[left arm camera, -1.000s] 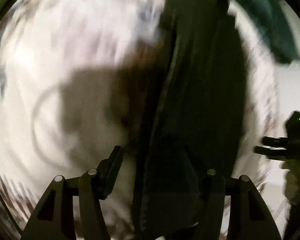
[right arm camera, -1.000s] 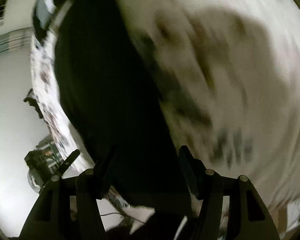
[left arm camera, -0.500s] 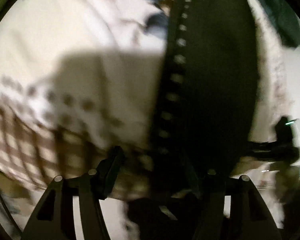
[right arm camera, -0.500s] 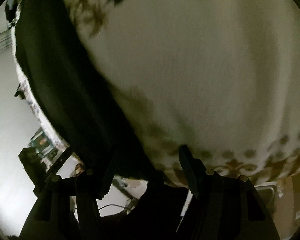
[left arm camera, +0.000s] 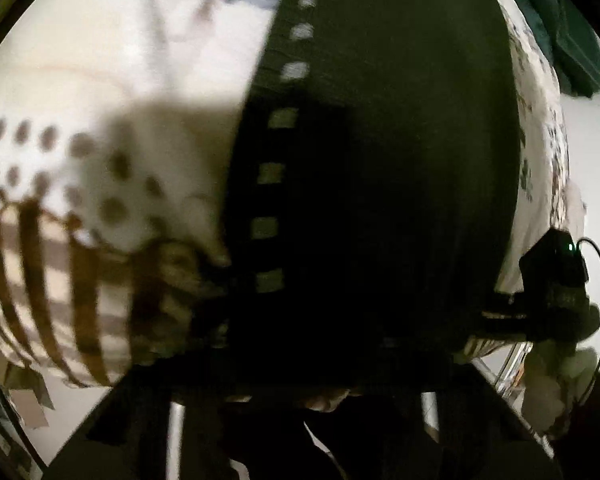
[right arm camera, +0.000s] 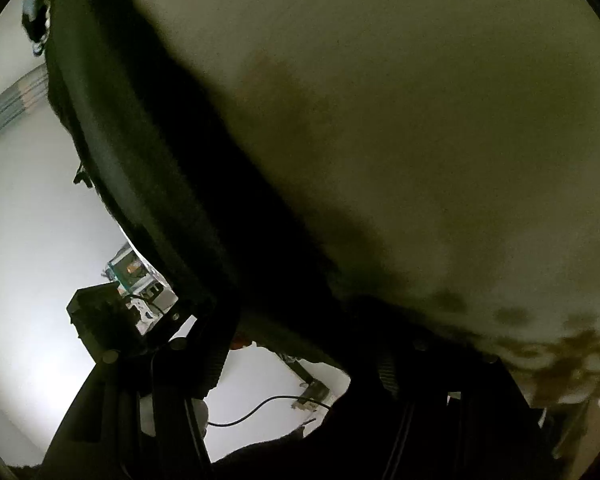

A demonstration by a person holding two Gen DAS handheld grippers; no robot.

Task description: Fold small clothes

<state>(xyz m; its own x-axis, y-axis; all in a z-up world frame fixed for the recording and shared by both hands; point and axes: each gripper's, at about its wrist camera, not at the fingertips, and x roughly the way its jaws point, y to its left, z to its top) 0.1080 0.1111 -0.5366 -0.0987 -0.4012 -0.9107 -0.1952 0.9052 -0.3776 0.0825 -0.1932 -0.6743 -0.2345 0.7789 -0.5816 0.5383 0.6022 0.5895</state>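
A: What are the jaws of the left gripper [left arm camera: 300,364] doing?
B: Hidden under the black knit garment with a white-dashed stripe [left arm camera: 380,160]; I can't tell.
A: And the right gripper [right arm camera: 300,352]?
B: Its jaws stand apart with that garment's edge between them. It lies on the cream patterned cloth [right arm camera: 420,120], at its right edge.

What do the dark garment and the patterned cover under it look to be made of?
Dark garment: soft matte fabric, probably a knit; faint ribbing shows beside its strip of pale squares. Patterned cover: pale woven cloth, matte, printed with brown dots and stripes; motion blur hides the weave.
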